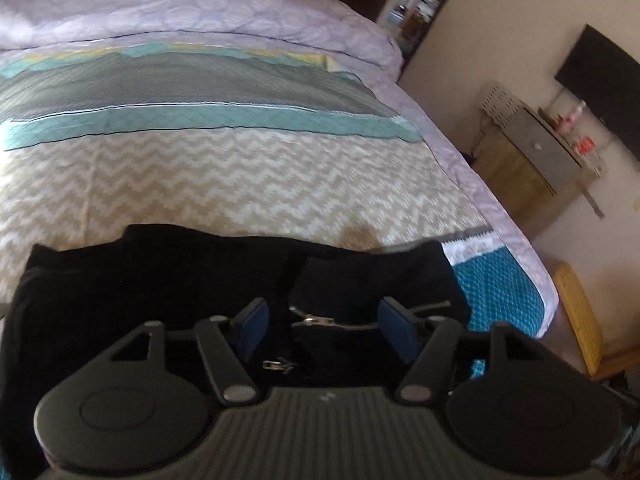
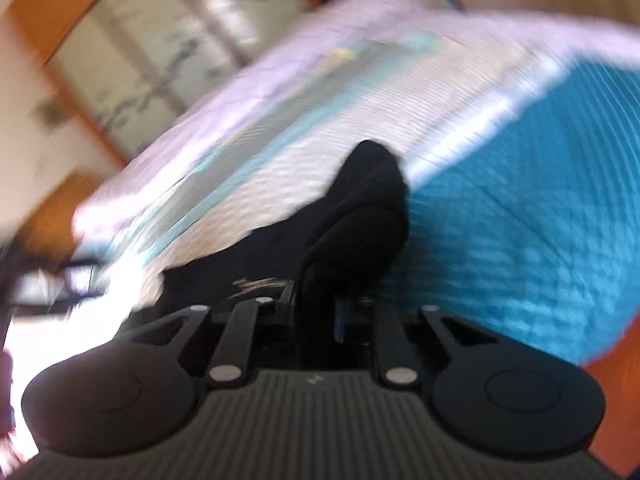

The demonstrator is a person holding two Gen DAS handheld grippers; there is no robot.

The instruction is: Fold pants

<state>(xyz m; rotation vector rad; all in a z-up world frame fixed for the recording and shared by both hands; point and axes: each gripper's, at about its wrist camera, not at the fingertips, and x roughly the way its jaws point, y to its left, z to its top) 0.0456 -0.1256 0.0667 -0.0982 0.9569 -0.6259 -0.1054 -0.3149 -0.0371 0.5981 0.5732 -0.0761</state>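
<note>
The black pants (image 1: 168,280) lay bunched at the near edge of the bed (image 1: 240,184), zipper exposed — no tidy fold yet, so most work remained. The left gripper (image 1: 320,320) hovered with jaws spread; the right gripper (image 2: 316,312) pinched a fold of the cloth.

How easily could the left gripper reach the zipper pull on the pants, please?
Probably easily: the left gripper is open, and the zipper pull on the black pants lies uncovered between its fingers.
</note>
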